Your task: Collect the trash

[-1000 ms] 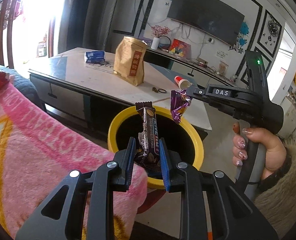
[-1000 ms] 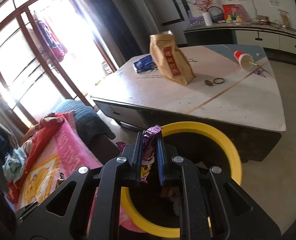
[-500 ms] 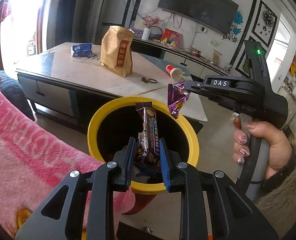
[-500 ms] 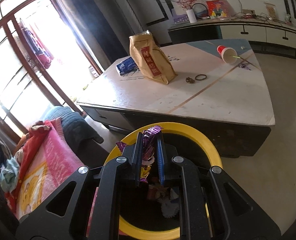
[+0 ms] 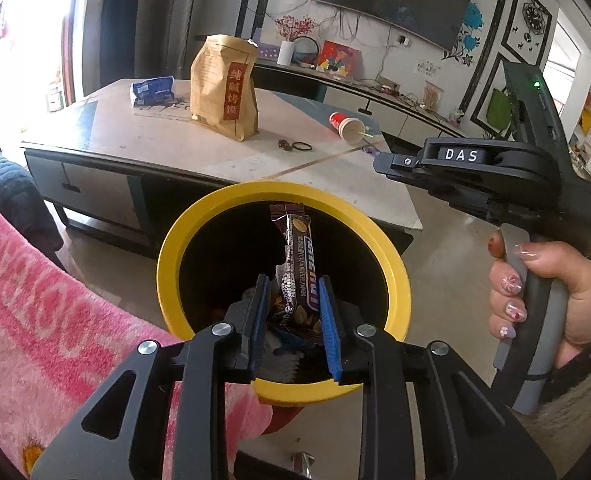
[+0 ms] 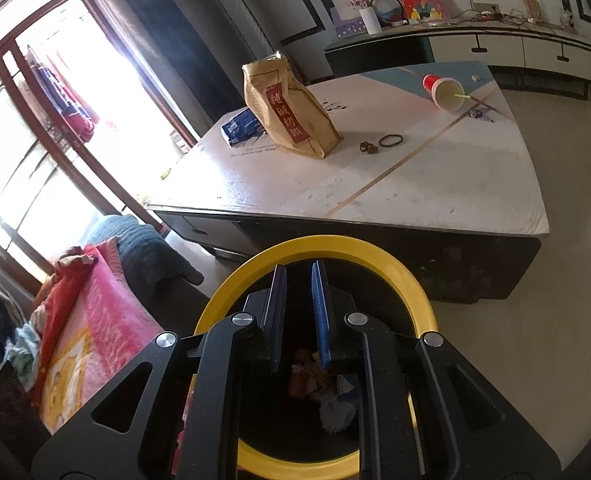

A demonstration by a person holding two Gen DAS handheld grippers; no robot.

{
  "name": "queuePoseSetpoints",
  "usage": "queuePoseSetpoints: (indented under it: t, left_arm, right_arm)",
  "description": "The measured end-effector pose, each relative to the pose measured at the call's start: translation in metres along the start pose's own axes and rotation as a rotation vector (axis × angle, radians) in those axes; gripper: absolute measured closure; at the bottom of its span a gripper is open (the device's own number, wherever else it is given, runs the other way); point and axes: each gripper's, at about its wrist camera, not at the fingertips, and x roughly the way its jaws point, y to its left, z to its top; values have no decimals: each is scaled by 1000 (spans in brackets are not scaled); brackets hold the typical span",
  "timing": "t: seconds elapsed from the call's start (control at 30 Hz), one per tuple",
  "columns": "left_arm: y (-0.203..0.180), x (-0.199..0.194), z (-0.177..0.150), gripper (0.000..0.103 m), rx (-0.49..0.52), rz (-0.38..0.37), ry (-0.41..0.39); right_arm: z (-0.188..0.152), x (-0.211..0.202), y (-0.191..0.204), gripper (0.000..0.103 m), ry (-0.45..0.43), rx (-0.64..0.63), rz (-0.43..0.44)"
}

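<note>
A yellow-rimmed black trash bin point(image 5: 163, 264) stands on the floor before a low table; it also shows in the right wrist view point(image 6: 415, 292). My left gripper point(image 5: 293, 300) is over the bin with its jaws opened a little around a brown chocolate bar wrapper point(image 5: 295, 264), which stands between them. My right gripper point(image 6: 299, 280) is open and empty above the bin; it also shows in the left wrist view point(image 5: 391, 164). Several wrappers point(image 6: 319, 376) lie at the bin's bottom.
The low table point(image 6: 415, 184) carries a brown paper bag point(image 6: 287, 108), a blue packet point(image 6: 241, 122), a tipped red paper cup point(image 6: 441, 88), a hair tie point(image 6: 390, 141) and a small brown scrap point(image 6: 368, 147). A pink blanket point(image 5: 35, 320) lies at the left.
My right gripper opened and the purple wrapper it held is gone from it. My left gripper's jaws widened around the chocolate wrapper. Both grippers moved further over the bin.
</note>
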Motion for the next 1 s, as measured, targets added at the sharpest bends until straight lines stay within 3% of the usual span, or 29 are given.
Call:
queuePoseSetpoints:
  t: [0.03,0.1,0.2,0.4,0.5,0.8,1.0]
  left_arm:
    - [0,1,1,70,0,5,0]
    - [1,2,3,47,-4,10,-4]
    - [3,0,7,34,-12,15,-16]
    - [2,-5,7,13,-11,29,-25]
    - [3,-10,7,8,-19,37,-29]
    - [9,-35,8,7,-22,94,-50]
    - [20,-62,4,7,-48,139,-84]
  right_arm:
    - [0,-1,0,88,-2,3,2]
    - [0,-3,-1,79,-7,4,2]
    - [0,-8,-2,65,-15,5,4]
    - [-1,-22,-5,50,-41,-9,-21]
    - [-2,-31,-7,40,-49,-16,-31]
    - [-11,-63,7,17,-107,-92,-66]
    - [-23,-80,23,11,-118,-140,-76]
